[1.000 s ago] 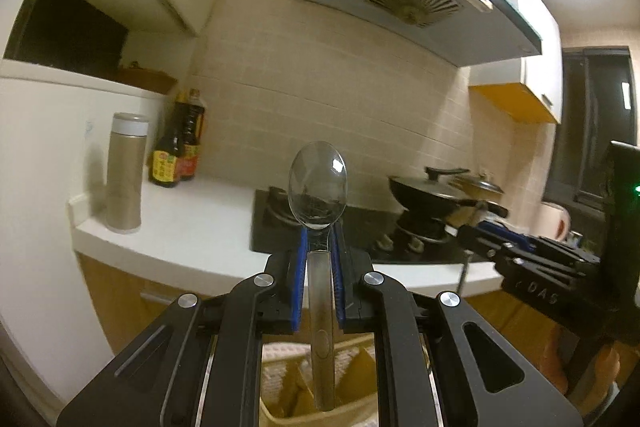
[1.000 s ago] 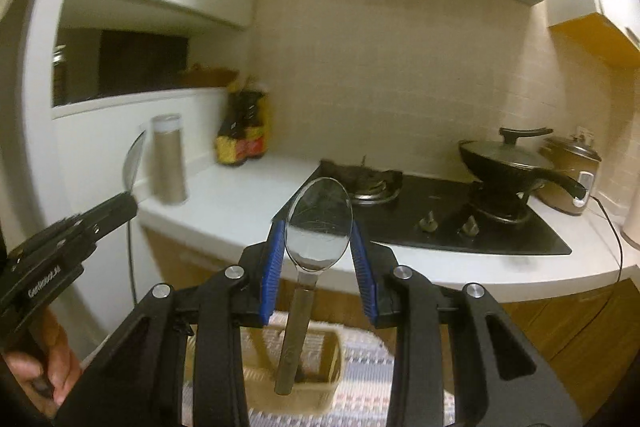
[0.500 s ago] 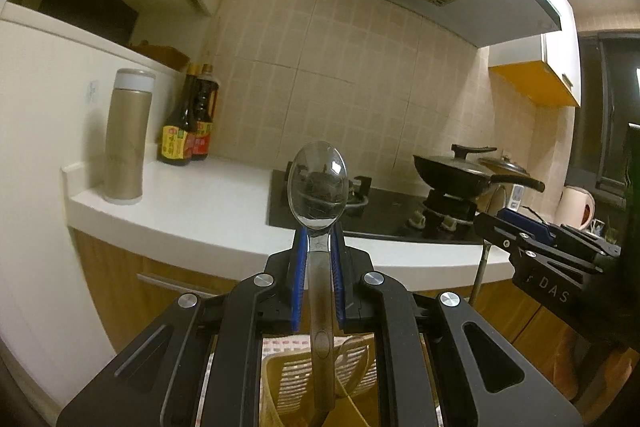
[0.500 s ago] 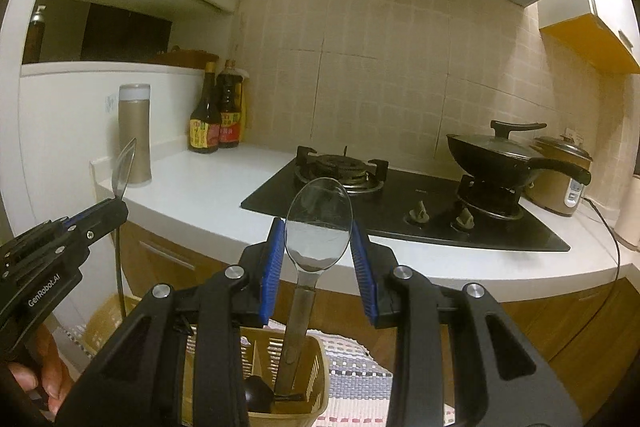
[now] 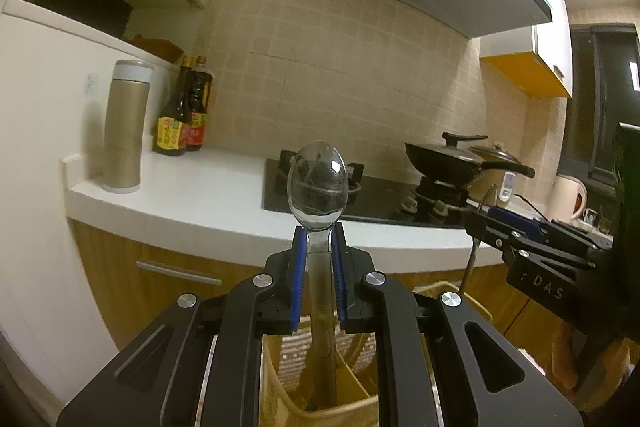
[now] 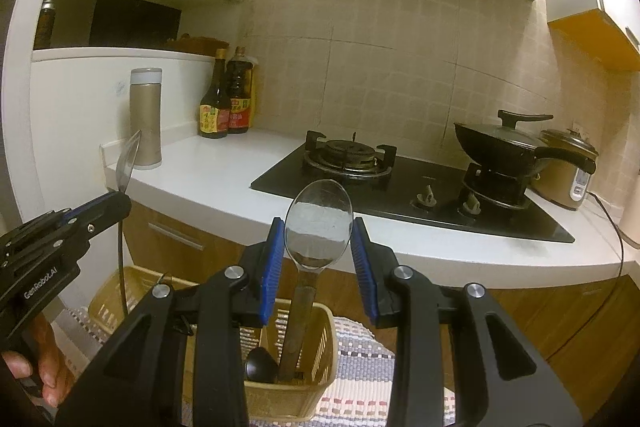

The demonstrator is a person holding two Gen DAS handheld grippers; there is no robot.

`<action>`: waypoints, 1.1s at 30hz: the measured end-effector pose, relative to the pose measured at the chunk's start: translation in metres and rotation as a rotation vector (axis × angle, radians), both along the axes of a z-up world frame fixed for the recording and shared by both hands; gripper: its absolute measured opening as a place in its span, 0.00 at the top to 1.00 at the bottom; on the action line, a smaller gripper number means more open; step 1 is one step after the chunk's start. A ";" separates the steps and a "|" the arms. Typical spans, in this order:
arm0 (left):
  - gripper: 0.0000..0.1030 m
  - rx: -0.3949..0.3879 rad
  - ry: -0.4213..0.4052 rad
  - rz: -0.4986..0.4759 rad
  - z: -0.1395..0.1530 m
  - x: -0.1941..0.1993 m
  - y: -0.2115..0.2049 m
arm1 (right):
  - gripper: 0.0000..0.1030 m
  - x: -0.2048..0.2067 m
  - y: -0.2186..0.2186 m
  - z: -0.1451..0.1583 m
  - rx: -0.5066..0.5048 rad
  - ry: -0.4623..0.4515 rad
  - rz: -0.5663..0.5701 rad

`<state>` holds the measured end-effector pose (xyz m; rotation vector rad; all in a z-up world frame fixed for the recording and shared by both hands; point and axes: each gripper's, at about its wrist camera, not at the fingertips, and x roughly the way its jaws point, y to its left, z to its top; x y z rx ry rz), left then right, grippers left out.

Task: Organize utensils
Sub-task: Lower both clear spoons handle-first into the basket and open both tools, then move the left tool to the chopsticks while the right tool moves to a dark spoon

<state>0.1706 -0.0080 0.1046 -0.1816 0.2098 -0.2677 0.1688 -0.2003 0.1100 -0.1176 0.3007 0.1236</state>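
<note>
My left gripper (image 5: 318, 241) is shut on the neck of a metal spoon (image 5: 317, 185), bowl up, handle hanging into a yellow utensil basket (image 5: 276, 359) below. In the right wrist view my right gripper (image 6: 319, 247) is open, its blue pads either side of a second metal spoon (image 6: 319, 225) without touching it. That spoon stands with its handle in another yellow basket (image 6: 316, 355), beside a black ladle (image 6: 260, 365). The left gripper (image 6: 116, 201) with its spoon shows at the left, over the first basket (image 6: 108, 303).
White kitchen counter (image 6: 224, 183) with a steel flask (image 6: 146, 119), two sauce bottles (image 6: 226, 95), a black gas hob (image 6: 400, 187), a wok (image 6: 508, 147) and a rice cooker (image 6: 568, 167). The baskets stand on a checked mat (image 6: 360, 371) before wooden cabinets.
Both grippers have come lower, so the baskets rise into view. The right jaws stand wider apart around their spoon than before. The left stays shut on its spoon.
</note>
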 end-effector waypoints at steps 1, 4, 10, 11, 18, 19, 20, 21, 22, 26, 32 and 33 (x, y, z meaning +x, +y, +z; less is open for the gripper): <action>0.88 0.002 0.004 -0.003 -0.001 -0.002 0.001 | 0.70 -0.002 0.000 0.000 0.001 0.002 0.002; 0.81 -0.002 0.019 -0.023 -0.002 -0.008 0.004 | 0.70 -0.005 -0.003 0.000 0.011 0.042 0.026; 0.72 0.000 0.033 -0.048 0.005 -0.025 0.007 | 0.70 -0.011 -0.017 0.000 0.102 0.172 0.082; 0.71 -0.001 0.036 -0.053 0.007 -0.029 0.008 | 0.70 -0.012 -0.020 0.001 0.113 0.186 0.087; 0.64 -0.010 0.053 -0.097 0.017 -0.054 0.007 | 0.68 -0.032 -0.029 0.002 0.138 0.248 0.109; 0.63 -0.012 0.054 -0.105 0.019 -0.060 0.006 | 0.66 -0.036 -0.030 0.002 0.142 0.252 0.114; 0.61 -0.013 0.056 -0.112 0.021 -0.065 0.006 | 0.59 -0.039 -0.031 0.003 0.146 0.256 0.117; 0.59 -0.011 0.059 -0.117 0.022 -0.069 0.005 | 0.55 -0.043 -0.032 0.003 0.148 0.259 0.120; 0.58 -0.008 0.062 -0.120 0.023 -0.072 0.004 | 0.55 -0.047 -0.033 0.003 0.147 0.261 0.121; 0.56 0.036 0.104 -0.120 0.022 -0.088 -0.003 | 0.55 -0.060 -0.035 -0.004 0.127 0.328 0.123; 0.56 0.109 0.250 -0.126 0.000 -0.099 -0.012 | 0.55 -0.063 -0.038 -0.038 0.110 0.562 0.117; 0.56 0.118 0.279 -0.128 -0.005 -0.100 -0.013 | 0.55 -0.062 -0.038 -0.045 0.114 0.605 0.117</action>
